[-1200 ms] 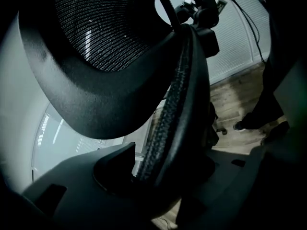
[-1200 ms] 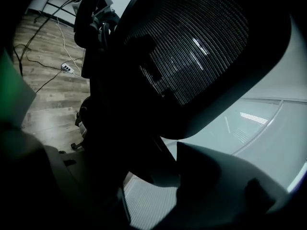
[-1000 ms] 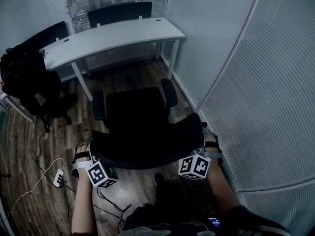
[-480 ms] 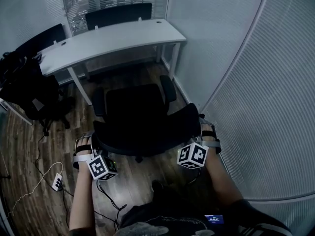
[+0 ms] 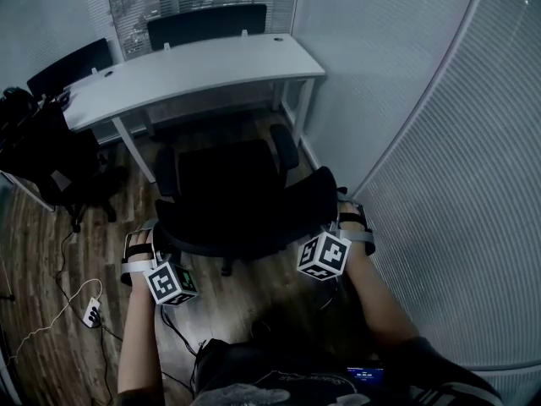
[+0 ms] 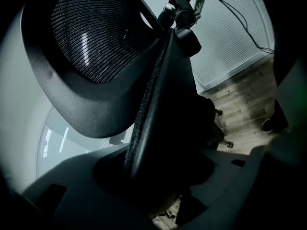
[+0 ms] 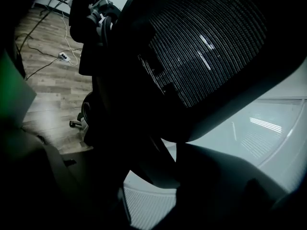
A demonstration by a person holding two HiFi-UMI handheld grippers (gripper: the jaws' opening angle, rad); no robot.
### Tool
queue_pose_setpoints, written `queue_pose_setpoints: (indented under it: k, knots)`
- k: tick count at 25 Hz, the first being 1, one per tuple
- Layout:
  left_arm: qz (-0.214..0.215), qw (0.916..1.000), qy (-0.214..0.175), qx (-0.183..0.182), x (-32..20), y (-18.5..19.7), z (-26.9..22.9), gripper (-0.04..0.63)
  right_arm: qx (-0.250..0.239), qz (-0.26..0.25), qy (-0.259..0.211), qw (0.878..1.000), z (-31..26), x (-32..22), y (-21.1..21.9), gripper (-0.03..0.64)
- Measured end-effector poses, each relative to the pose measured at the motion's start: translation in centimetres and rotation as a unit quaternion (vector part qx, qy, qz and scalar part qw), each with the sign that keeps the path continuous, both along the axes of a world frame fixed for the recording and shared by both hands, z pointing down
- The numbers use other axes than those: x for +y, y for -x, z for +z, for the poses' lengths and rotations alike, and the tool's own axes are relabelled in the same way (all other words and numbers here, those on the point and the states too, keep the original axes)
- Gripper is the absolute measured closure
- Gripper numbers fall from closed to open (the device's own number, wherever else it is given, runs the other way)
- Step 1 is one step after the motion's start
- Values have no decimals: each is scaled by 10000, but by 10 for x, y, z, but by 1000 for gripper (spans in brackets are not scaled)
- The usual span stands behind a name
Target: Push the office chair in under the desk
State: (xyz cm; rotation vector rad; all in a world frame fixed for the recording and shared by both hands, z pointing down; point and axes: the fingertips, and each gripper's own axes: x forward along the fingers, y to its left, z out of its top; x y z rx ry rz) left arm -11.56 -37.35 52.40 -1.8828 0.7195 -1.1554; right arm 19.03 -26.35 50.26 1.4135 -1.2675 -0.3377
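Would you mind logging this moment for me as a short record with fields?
task item: office chair, black, mesh backrest, facing the desk
target: white desk, ahead of the chair
progress: seat not yet under the desktop
left gripper: closed on the backrest's left edge, jaws just tightened slightly
right gripper: closed on the backrest's right edge
nearby: another black chair left of the desk; power strip on the floor
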Motion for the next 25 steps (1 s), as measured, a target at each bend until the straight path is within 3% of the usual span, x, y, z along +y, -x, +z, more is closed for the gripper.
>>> queue_pose_setpoints:
  k: [9, 25]
  knots:
    - [-23, 9998, 28, -173, -62, -30, 2, 371, -87, 54, 149, 9998, 4, -66, -32, 347]
    - [103, 9998, -64, -157, -231, -61, 7, 371, -139, 84, 4, 9999, 9, -221, -58, 347]
